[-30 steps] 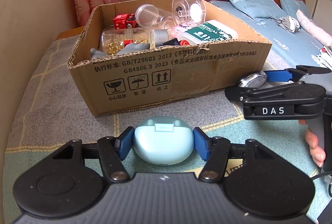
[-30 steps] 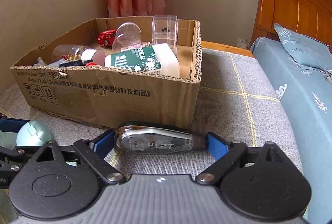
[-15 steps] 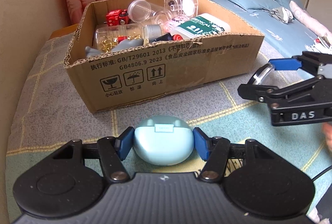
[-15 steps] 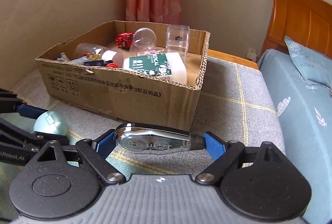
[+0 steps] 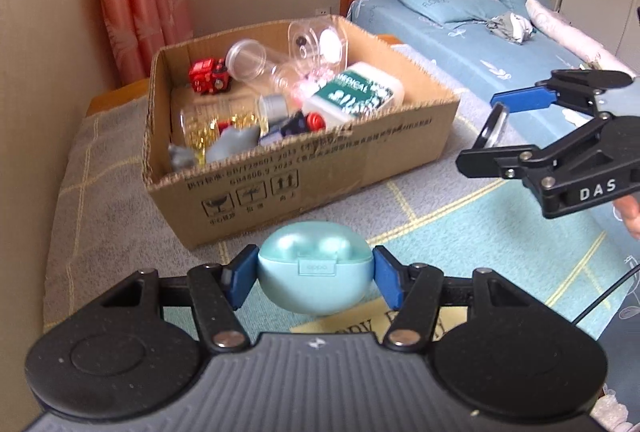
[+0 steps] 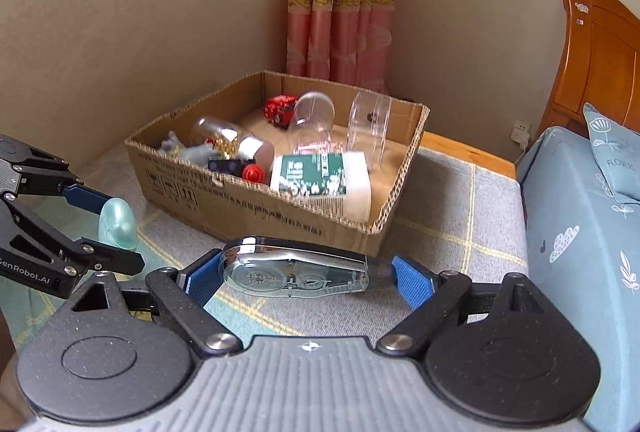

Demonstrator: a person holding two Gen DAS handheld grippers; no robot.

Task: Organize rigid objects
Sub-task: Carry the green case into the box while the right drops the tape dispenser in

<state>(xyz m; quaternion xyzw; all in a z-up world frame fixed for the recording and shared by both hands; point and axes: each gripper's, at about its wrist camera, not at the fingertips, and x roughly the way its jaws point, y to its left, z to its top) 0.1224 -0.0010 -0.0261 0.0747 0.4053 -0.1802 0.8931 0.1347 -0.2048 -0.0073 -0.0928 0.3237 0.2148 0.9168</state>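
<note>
While we hover short of the box (image 5: 304,167) | left claw (image 5: 316,278) clamps the earbud case (image 5: 314,272), bottom centre of its frame | right claw (image 6: 306,278) clamps the tape dispenser (image 6: 296,268) lengthwise, lower centre of its frame | box sits mid-frame on the blanket (image 6: 452,216), already holding a toy (image 5: 208,75), jars and a bottle

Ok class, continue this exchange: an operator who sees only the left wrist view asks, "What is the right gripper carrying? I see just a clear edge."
Observer: A clear correction tape dispenser, held lengthwise between the right gripper's blue fingers.
Operator: My earbud case goes in the cardboard box. Is there room at its right end?
Observer: Apparently yes: bare floor shows beside the white medical pack, behind the near wall.
</note>
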